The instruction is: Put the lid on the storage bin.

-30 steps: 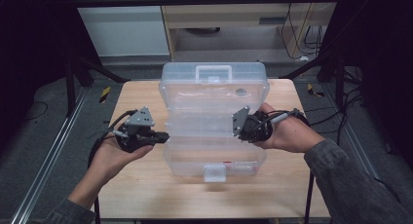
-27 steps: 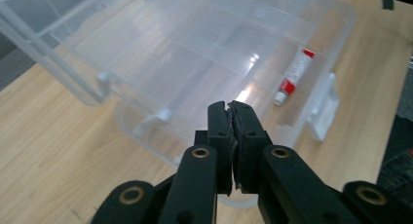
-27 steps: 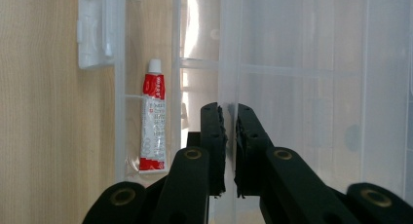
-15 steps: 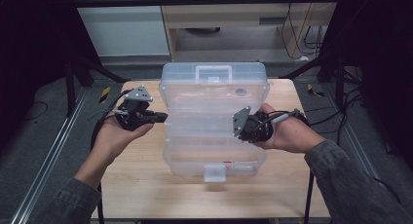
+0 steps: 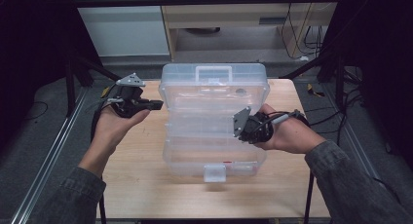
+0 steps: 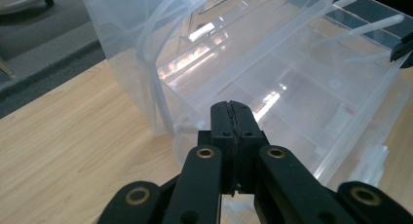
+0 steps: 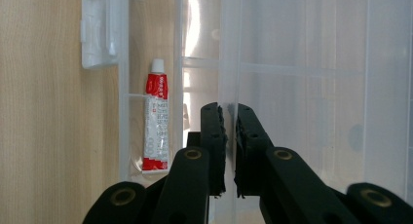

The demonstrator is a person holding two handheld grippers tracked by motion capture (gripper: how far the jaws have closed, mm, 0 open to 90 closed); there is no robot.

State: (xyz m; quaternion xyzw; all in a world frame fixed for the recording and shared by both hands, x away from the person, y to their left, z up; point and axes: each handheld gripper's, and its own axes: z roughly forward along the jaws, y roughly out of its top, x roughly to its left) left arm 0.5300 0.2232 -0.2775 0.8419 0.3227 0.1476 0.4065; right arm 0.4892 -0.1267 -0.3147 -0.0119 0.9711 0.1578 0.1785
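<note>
The clear plastic organiser box (image 5: 214,121) sits open in the middle of the wooden table (image 5: 131,185), its lid (image 5: 214,80) standing up at the far side and the front latch (image 5: 215,173) facing the person. The right gripper (image 5: 242,126) reaches in over the box's right edge, and in the right gripper view its jaws are clamped on a thin clear wall (image 7: 229,63) of the box, the pads pressed to either side of it. Just beside that wall, in a narrow compartment, lies a small red-and-white tube (image 7: 156,121). The left gripper (image 5: 158,105) hangs off to the left of the box, above the table and touching nothing, its jaws clenched together with nothing between them.
</note>
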